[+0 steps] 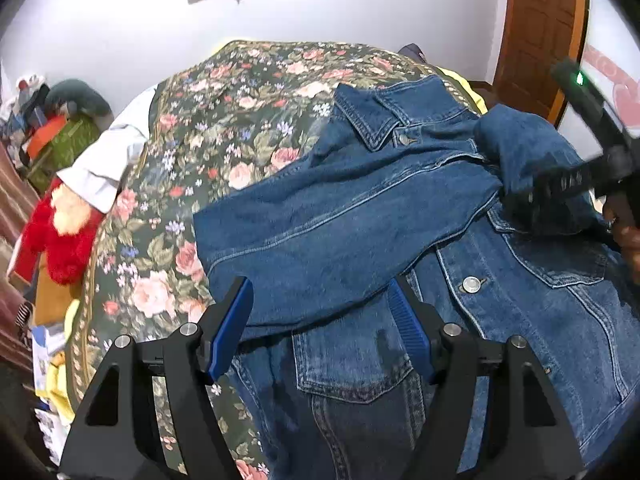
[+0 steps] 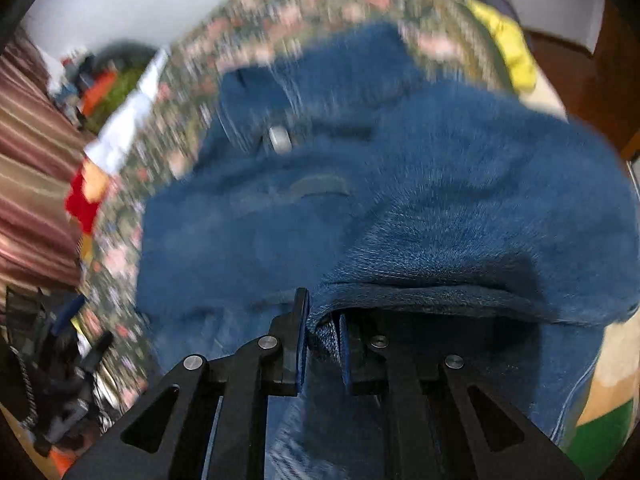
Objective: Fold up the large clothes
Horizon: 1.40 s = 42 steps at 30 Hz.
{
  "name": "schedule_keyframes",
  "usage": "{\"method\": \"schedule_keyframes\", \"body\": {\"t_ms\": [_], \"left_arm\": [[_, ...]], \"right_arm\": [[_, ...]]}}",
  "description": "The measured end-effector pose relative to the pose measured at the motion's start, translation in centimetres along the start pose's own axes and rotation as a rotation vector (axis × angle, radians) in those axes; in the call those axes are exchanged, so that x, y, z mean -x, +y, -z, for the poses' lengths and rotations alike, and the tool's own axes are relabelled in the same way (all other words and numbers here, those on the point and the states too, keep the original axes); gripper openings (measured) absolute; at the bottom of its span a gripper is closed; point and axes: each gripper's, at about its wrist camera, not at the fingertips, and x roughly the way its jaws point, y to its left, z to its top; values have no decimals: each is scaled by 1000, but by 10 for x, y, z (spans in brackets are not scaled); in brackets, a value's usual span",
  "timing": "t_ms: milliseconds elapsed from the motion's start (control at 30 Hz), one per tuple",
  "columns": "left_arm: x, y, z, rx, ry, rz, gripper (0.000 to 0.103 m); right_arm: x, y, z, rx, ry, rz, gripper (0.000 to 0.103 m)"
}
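Claw [image 2: 322, 334] at right apparently pinches denim jacket [image 1: 400, 216] sleeve on floral bedspread [image 1: 224, 128].

White wall [image 1: 120, 32], wooden door [image 1: 536, 32], floral-covered bed [image 1: 224, 128]

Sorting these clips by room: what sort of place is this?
Most likely a bedroom in a home. A denim jacket lies on a bed with a floral bedspread, a red plush toy lies beside it, and a wooden door stands behind.

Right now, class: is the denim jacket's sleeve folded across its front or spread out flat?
Folded across: the sleeve lies over the denim jacket, covering part of its buttoned front.
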Motion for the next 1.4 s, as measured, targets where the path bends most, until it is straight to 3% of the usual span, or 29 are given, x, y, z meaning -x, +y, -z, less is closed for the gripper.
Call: {"method": "schedule_keyframes", "body": {"t_ms": [233,467,700,1033,1200,1400], "left_arm": [[4,-11,-3,-8,7,32,69],[20,-47,-21,-79,-31,65,69],[29,-103,-55,-163,-61,163,70],[5,-225,-113,-385,-37,245,70],[-21,-291,-132,-470,37,315,70],[-61,-346,-128,-559,127,315,70]], "right_arm": [[2,13,17,145,85,70,10],[35,8,41,215,70,55,10],[65,-31,59,109,62,-73,10],[144,-119,81,11,-176,139,10],[162,-171,91,-65,-209,237,10],[151,-218,103,-171,-175,214,10]]}}
